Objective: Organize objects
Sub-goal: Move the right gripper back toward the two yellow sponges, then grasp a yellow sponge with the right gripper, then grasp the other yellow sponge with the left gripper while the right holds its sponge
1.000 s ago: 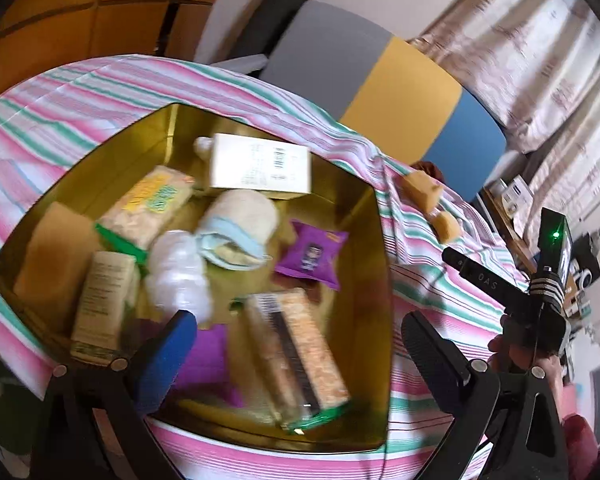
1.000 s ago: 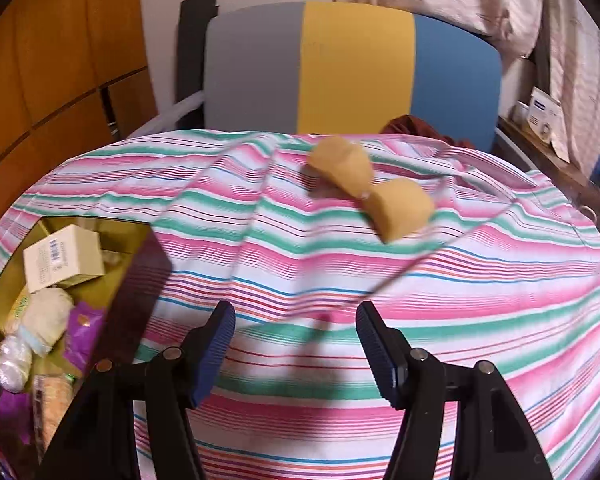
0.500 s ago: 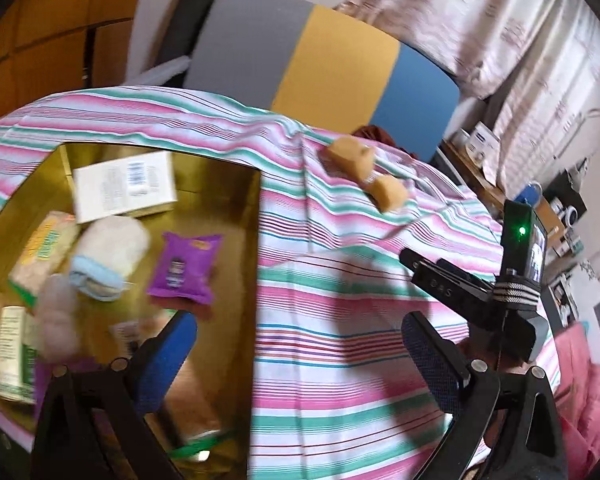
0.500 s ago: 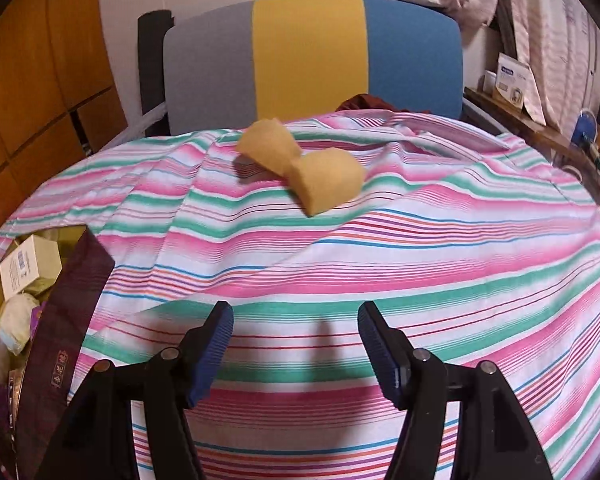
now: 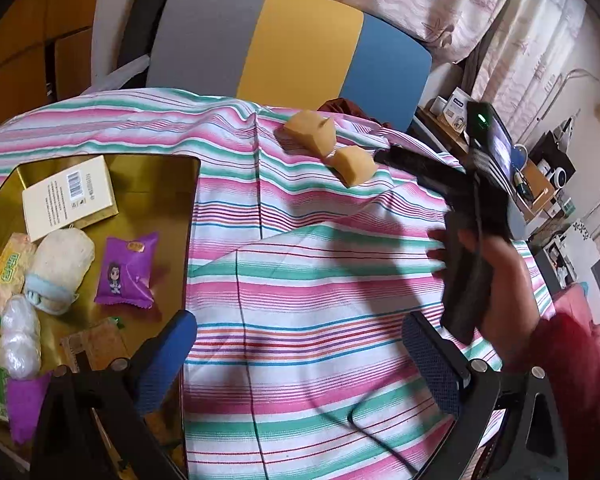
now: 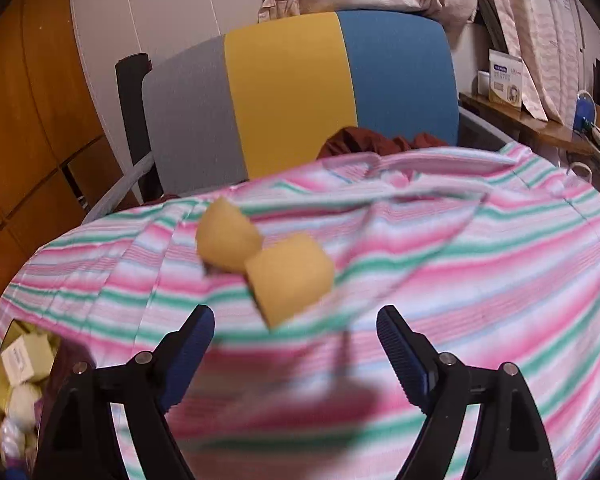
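Observation:
Two yellow sponge blocks (image 6: 290,278) lie touching each other on the striped cloth (image 6: 460,280), just ahead of my right gripper (image 6: 296,344), which is open and empty. They also show in the left wrist view (image 5: 328,148) at the far middle. My left gripper (image 5: 300,356) is open and empty over the cloth, beside the gold tin (image 5: 168,184) on the left. The tin holds a white box (image 5: 70,196), a purple snack packet (image 5: 128,272), a white roll (image 5: 60,264) and several other packets. The right hand and its gripper body (image 5: 472,220) show at the right.
A grey, yellow and blue chair back (image 6: 300,96) stands behind the table, with a dark red cloth (image 6: 364,144) on its seat. A cluttered shelf (image 5: 540,176) is at the far right. A black cable (image 5: 380,436) crosses the cloth near my left gripper.
My left gripper has swung right, off the tin and over the striped cloth. My right gripper has moved forward toward the two sponge blocks, which now look larger and nearer.

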